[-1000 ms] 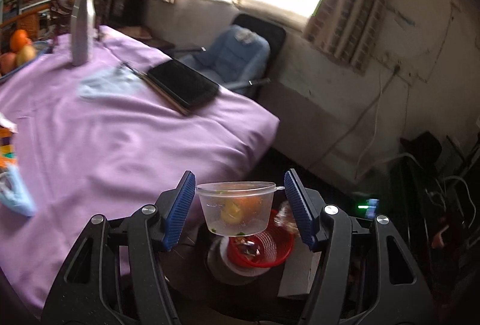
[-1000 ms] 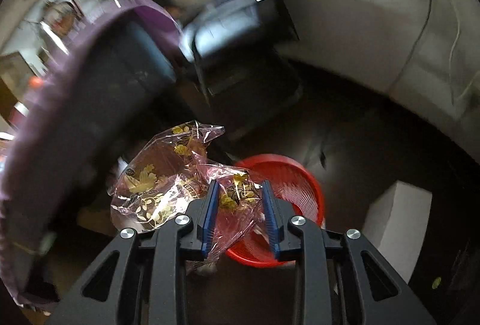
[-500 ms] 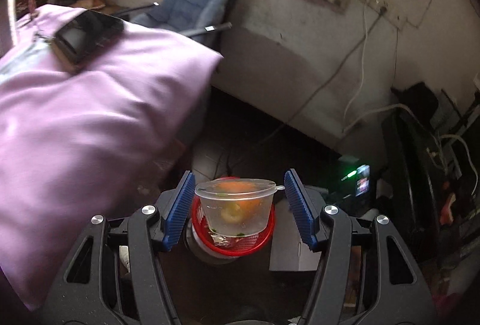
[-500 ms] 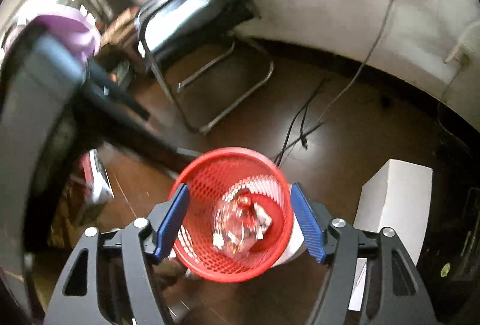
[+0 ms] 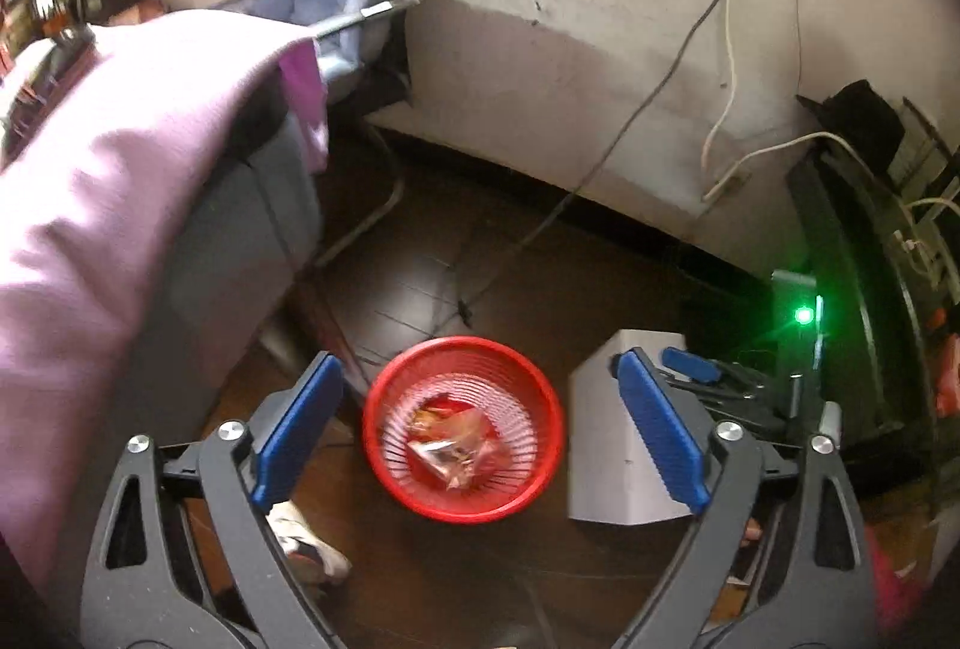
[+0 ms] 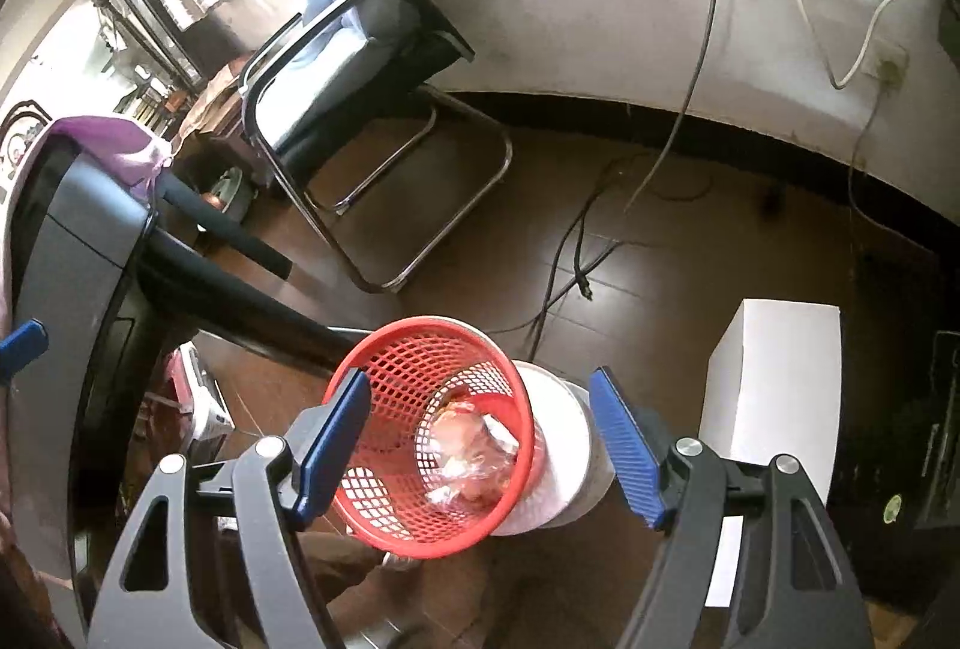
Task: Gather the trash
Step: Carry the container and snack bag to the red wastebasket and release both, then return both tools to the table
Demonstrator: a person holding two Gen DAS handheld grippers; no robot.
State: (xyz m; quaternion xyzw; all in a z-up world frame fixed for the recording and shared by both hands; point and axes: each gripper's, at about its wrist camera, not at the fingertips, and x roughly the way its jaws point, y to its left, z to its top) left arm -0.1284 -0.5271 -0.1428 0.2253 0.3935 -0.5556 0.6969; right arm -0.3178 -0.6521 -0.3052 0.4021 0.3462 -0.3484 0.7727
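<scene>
Plastic cup gone from left gripper, jaws opening, nothing between. Right gripper released, empty. Crumpled wrappers inside red mesh basket, floor beside white box.

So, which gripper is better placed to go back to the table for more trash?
Probably left. Both the left gripper and the right gripper hold nothing above the red basket, the left's jaws opening. The purple-covered table fills the left view's side, and shows only at the right view's edge.
</scene>
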